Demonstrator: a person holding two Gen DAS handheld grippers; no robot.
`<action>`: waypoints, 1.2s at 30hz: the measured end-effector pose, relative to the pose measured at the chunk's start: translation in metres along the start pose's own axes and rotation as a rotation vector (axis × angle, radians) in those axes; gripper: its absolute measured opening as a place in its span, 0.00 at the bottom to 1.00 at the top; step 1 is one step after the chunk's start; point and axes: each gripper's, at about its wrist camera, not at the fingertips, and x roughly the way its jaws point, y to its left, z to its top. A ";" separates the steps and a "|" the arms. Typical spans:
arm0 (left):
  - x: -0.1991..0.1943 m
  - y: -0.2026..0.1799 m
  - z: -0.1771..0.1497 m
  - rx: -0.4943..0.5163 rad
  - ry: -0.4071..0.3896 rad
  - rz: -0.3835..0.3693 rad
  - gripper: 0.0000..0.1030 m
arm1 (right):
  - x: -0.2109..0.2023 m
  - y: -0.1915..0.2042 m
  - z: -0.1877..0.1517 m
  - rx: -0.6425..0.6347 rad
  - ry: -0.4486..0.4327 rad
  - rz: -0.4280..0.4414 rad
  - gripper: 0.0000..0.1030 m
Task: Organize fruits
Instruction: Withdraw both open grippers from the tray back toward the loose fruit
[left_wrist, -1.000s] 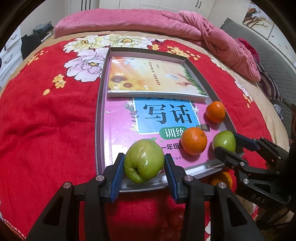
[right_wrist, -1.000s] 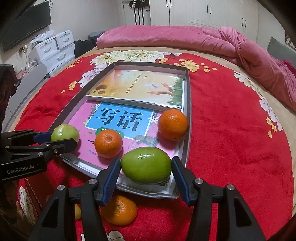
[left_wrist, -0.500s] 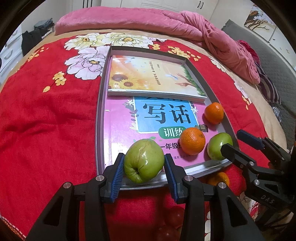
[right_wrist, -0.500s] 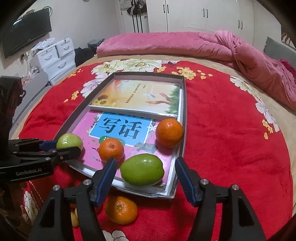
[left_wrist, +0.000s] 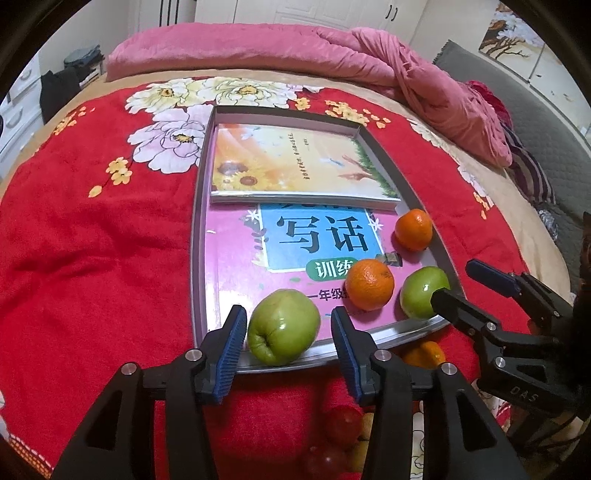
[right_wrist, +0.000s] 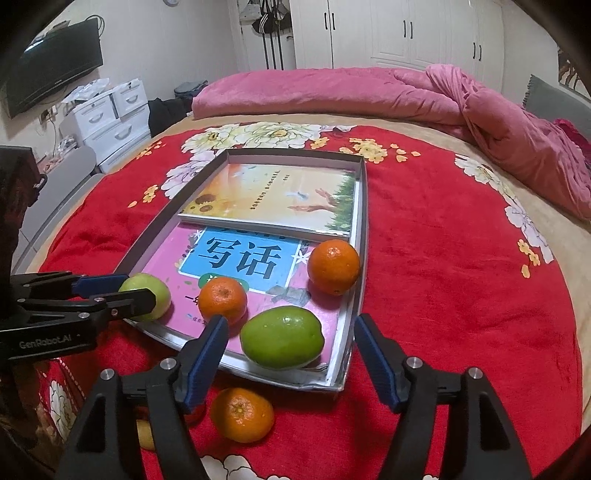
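- Our left gripper (left_wrist: 289, 334) has its blue-padded fingers (left_wrist: 231, 345) spread just wider than the green apple (left_wrist: 282, 326) between them; a thin gap shows on each side, so nothing is clamped.
- That apple sits at the near edge of the grey tray (left_wrist: 197, 236), on the pink book (left_wrist: 236, 266), right between our left fingertips.
- Our right gripper (right_wrist: 288, 356) is spread wide, its fingers (right_wrist: 205, 356) well clear of the second green fruit (right_wrist: 282, 338), which lies between them in the tray's near corner.
- Ahead of the left fingertips and off to the right, an orange (left_wrist: 369, 284) rests on the pink book; beyond it a second orange (left_wrist: 413, 229) lies near the tray's right wall.
- Ahead of both pairs of fingers, a sunflower-cover book (left_wrist: 295, 166) overlaps the pink one at the tray's far end.
- Below the right fingers, outside the tray, a loose orange (right_wrist: 242, 415) lies on the red floral blanket (right_wrist: 461, 295).
- Under the left fingers, some red fruit (left_wrist: 341, 424) shows on the blanket, too blurred to name.
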 end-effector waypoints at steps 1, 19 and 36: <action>0.000 0.000 0.000 -0.001 0.001 -0.001 0.50 | -0.001 -0.001 0.000 0.001 -0.001 -0.002 0.68; -0.031 -0.003 0.002 0.010 -0.060 -0.011 0.71 | -0.017 -0.004 0.003 0.028 -0.045 -0.012 0.78; -0.062 -0.012 0.008 0.030 -0.105 -0.015 0.78 | -0.043 -0.008 0.011 0.079 -0.135 0.001 0.92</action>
